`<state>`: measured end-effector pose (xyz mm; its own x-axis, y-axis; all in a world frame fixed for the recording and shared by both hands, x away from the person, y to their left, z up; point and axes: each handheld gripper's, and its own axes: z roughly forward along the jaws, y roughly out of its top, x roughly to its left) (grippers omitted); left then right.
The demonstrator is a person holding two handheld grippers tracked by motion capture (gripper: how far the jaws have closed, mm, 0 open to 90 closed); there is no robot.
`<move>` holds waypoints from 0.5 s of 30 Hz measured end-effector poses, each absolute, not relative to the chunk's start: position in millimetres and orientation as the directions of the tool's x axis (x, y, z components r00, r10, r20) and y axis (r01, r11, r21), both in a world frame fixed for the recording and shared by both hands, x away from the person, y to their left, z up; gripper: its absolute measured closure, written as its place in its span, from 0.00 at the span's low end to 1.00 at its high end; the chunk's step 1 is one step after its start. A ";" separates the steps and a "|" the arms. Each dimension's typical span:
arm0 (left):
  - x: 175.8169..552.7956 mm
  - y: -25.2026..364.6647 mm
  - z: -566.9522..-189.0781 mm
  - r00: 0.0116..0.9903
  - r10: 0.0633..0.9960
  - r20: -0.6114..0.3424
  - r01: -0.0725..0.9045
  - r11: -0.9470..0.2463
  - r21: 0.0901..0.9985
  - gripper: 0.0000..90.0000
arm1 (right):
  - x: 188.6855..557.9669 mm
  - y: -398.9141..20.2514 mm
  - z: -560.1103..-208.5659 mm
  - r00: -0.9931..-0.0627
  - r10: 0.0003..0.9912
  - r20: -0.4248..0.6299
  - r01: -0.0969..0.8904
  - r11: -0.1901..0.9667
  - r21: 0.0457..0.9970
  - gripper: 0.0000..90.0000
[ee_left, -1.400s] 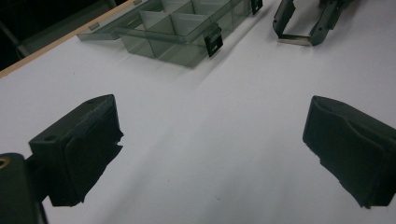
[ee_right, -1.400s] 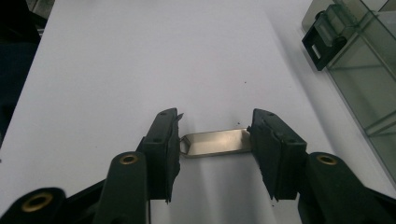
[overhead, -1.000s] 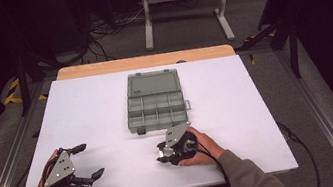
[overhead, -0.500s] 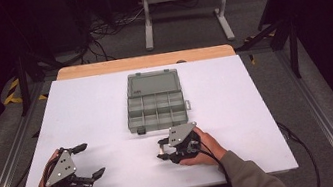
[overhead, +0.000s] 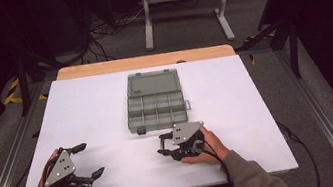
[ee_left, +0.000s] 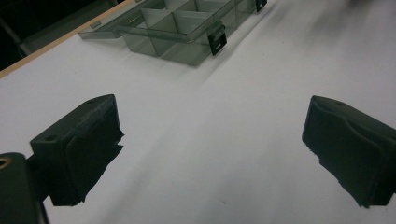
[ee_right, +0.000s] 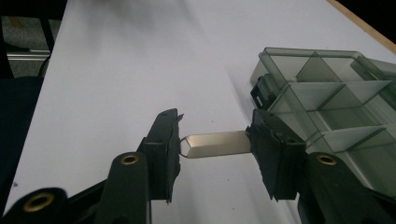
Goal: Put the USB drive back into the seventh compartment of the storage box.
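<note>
The work looks to be at an early stage: the right gripper (ee_right: 212, 147) has a small metal bar (ee_right: 215, 143) clamped end to end between its jaws, held just above the surface (overhead: 96, 109) near its front edge, and none of it has gone into the box (overhead: 156, 109) yet. Going by the bar's place just in front of the box, the likely aim is to drop it into one of the compartments, so carrying it over, lowering it and letting go are all left to do. Every compartment I can make out is empty, though the far ones are hard to read.

The left gripper (overhead: 86, 161) rests by the front left corner of the surface, jaws spread wide with nothing between them, well apart from the box.

The bar is short, pale and dull silver, flat-faced with a bevelled or pointed end at the left jaw; its other end is hidden against the right jaw. It lies level across the gap, and seems rigid and light.

The box is grey translucent plastic with dividers and black latches (ee_right: 262, 91) on its near wall. It sits at the middle of the surface, its lid (overhead: 153, 82) folded back flat toward the far edge.
</note>
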<state>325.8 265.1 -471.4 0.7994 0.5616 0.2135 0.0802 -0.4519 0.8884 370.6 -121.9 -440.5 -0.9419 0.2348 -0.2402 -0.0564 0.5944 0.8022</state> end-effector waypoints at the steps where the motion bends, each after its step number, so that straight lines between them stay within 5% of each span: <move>1: 325.8 265.3 -471.3 0.800 0.561 0.213 0.080 -0.452 0.888 0.06 | 370.1 -122.3 -439.7 -0.941 0.237 -0.243 -0.058 0.592 0.804 0.59; 15: 325.8 265.8 -471.3 0.800 0.561 0.213 0.082 -0.453 0.888 0.06 | 366.3 -124.7 -432.7 -0.925 0.261 -0.275 -0.078 0.578 0.812 0.59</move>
